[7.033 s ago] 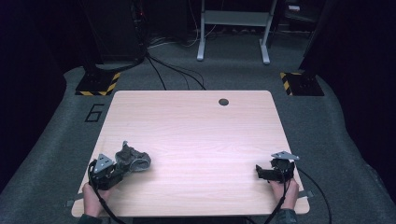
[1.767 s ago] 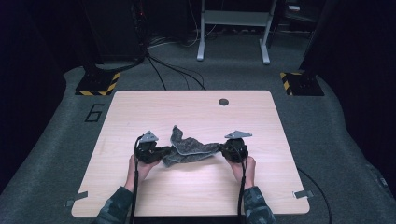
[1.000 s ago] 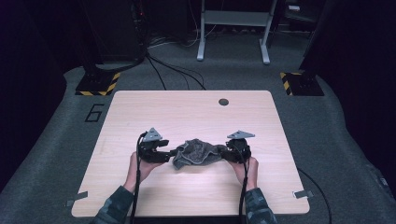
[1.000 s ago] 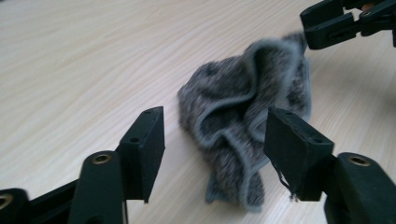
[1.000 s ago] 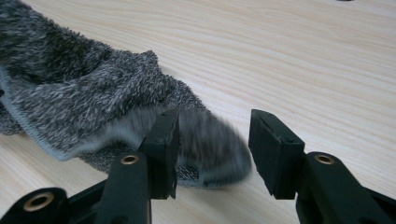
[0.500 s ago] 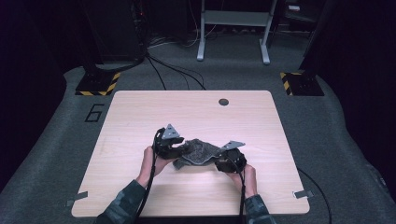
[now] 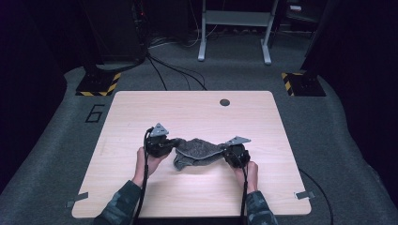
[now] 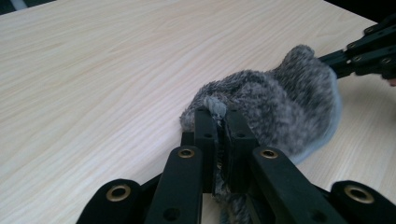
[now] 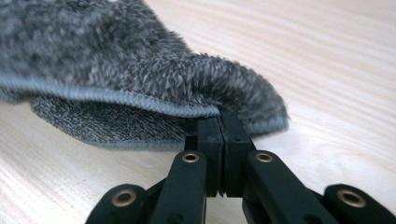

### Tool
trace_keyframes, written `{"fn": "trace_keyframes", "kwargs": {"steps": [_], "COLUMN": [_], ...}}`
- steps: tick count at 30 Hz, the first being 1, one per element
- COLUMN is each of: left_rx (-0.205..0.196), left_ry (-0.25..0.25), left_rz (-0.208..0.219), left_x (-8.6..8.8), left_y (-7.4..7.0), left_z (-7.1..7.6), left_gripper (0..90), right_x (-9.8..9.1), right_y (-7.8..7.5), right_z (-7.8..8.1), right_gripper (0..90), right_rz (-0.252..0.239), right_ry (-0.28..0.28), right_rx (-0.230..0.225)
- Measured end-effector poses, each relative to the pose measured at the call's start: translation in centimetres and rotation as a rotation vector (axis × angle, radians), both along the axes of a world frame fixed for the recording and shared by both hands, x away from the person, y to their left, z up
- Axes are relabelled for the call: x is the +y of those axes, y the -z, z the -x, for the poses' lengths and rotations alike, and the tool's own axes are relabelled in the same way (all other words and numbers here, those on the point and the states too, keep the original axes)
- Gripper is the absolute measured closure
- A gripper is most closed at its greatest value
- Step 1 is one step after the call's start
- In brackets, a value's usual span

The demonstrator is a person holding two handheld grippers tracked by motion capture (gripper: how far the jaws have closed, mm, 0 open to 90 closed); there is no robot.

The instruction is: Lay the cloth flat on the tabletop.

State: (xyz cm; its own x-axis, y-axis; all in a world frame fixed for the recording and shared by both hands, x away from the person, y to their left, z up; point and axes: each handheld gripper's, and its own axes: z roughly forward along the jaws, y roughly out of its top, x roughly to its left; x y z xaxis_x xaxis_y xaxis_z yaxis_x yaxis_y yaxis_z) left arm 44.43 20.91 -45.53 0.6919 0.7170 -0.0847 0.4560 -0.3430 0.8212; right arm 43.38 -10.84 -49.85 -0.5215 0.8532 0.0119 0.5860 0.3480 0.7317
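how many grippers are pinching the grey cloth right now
2. The left gripper clamps the grey cloth at its left end; the right gripper clamps its right end, mid-table.

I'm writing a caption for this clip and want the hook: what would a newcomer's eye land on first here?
The fuzzy grey cloth, stretched between two hand-held grippers at the middle of the pale wooden table. The left gripper and the right gripper each have their jaws shut on one end of it. Beyond the table edge, yellow-black striped bases stand out on the dark floor.
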Motion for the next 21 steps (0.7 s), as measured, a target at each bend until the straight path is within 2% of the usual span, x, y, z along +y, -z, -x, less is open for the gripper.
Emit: {"fn": "trace_keyframes", "kwargs": {"steps": [1,2,3,6,7,8,10,14,15,19,21], "left_rx": [0.0,0.002,0.002,0.003,0.005,0.008,0.013,0.02,0.035,0.049,0.062], "left_ry": [0.0,-0.017,-0.017,-0.037,-0.043,-0.044,-0.048,-0.059,-0.053,-0.056,-0.064], "left_rz": [0.0,0.012,0.012,0.032,0.038,0.039,0.047,0.059,0.063,0.072,0.091], "left_x": [0.0,0.7,0.7,1.6,1.7,1.8,2.1,2.4,2.7,3.1,3.3], "left_y": [0.0,-0.1,-0.1,-0.2,-0.2,-0.2,-0.2,0.0,0.0,0.4,0.7], "left_z": [0.0,0.0,0.0,0.0,0.0,0.0,0.2,0.5,0.6,0.8,1.0], "left_gripper": [85.6,85.6,85.6,85.6,85.6,85.5,85.5,85.5,85.5,85.9,85.9], "right_x": [0.0,-0.6,-0.8,-1.1,-1.3,-1.3,-1.2,-1.0,-0.9,-0.7,-0.7], "right_y": [0.0,-0.4,-0.6,-1.3,-1.6,-2.2,-2.6,-2.8,-2.8,-2.6,-2.4], "right_z": [0.0,-0.1,-0.1,0.0,0.1,0.1,0.2,0.6,0.9,1.2,1.2], "right_gripper": [89.2,89.3,89.5,89.6,89.7,89.7,89.7,89.8,89.9,90.0,90.0], "right_rz": [0.0,-0.006,-0.012,-0.027,-0.031,-0.045,-0.037,-0.04,-0.042,-0.046,-0.053], "right_ry": [0.0,0.006,0.012,0.022,0.027,0.025,0.012,-0.004,-0.01,-0.015,-0.025], "right_rx": [0.0,-0.022,-0.035,-0.051,-0.069,-0.079,-0.089,-0.085,-0.082,-0.075,-0.064]}}
